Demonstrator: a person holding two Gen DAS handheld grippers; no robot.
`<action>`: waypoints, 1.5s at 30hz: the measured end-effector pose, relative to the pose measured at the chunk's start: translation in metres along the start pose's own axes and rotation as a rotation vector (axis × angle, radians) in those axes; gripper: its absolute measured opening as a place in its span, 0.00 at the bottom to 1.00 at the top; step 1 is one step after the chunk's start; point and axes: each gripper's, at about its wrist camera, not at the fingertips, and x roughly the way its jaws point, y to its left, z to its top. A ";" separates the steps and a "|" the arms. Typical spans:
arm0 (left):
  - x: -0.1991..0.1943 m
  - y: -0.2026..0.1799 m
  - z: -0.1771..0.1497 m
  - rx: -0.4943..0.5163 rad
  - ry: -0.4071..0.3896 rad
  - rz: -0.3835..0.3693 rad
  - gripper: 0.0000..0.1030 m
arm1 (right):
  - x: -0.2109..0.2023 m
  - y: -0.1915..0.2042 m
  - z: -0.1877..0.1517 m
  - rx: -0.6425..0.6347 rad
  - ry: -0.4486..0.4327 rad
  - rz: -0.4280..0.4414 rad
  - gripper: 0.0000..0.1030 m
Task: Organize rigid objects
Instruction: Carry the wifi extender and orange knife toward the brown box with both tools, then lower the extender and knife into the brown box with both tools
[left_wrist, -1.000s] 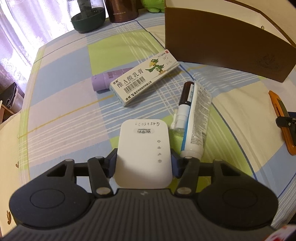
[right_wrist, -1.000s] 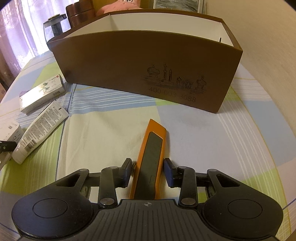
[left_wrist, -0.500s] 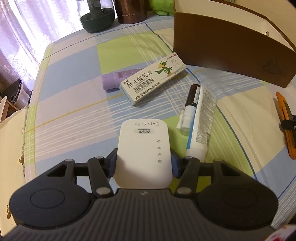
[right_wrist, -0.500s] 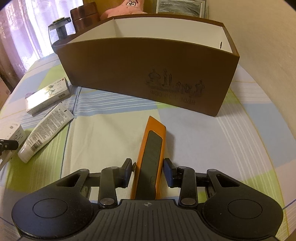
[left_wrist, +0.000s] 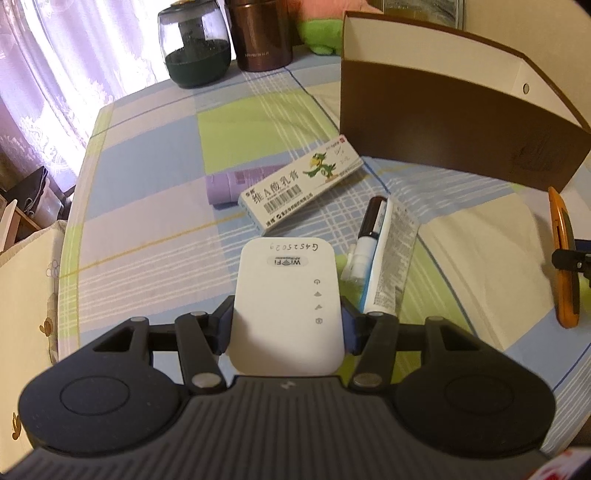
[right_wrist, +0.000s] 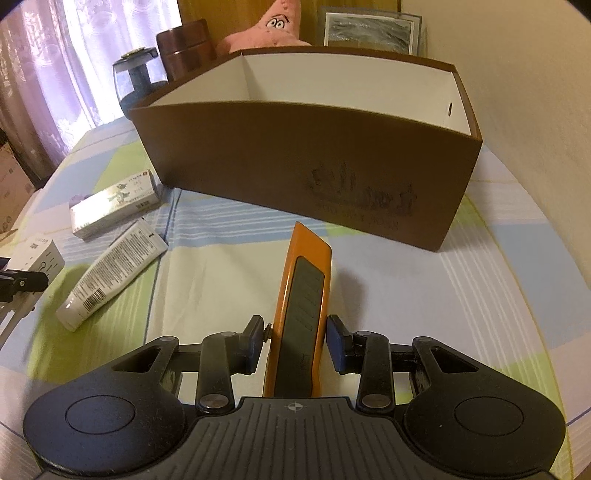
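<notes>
Left claw (left_wrist: 286, 325): pads clamped on both long edges of flat white plastic WiFi plug-in unit (left_wrist: 286, 299), about half spread. Unit's long axis along the fingers, label end toward 12 o'clock.

Right claw (right_wrist: 295, 341): narrower spread, closed across orange utility knife with dark grey slider (right_wrist: 301, 314); right pad on the knife's flank, left pad meeting it through a small stud. Knife's long axis toward 12 o'clock, tip aimed at the front wall of the brown open-top cardboard box with white lining (right_wrist: 295, 162).

Key relation: box dead ahead at 12 o'clock from right claw, near; from left claw at 1 to 2 o'clock (left_wrist: 454, 122), farther off. Right hand nearer, probably first over the rim; front wall stands tall, so lift before advance.

Loose on checked cloth surface (left_wrist: 147, 184): white carton with parrot print (left_wrist: 301, 184), lilac tube (left_wrist: 236, 182), white tube (left_wrist: 388, 258), small spray bottle (left_wrist: 365, 236).
</notes>
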 end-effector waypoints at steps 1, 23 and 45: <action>-0.001 -0.001 0.001 0.000 -0.005 -0.002 0.50 | -0.001 0.000 0.001 0.000 -0.004 0.002 0.32; -0.031 -0.027 0.038 0.057 -0.138 -0.058 0.50 | -0.023 0.004 0.024 0.002 -0.106 0.035 0.32; -0.052 -0.077 0.103 0.152 -0.277 -0.158 0.50 | -0.067 0.003 0.077 0.012 -0.238 0.074 0.32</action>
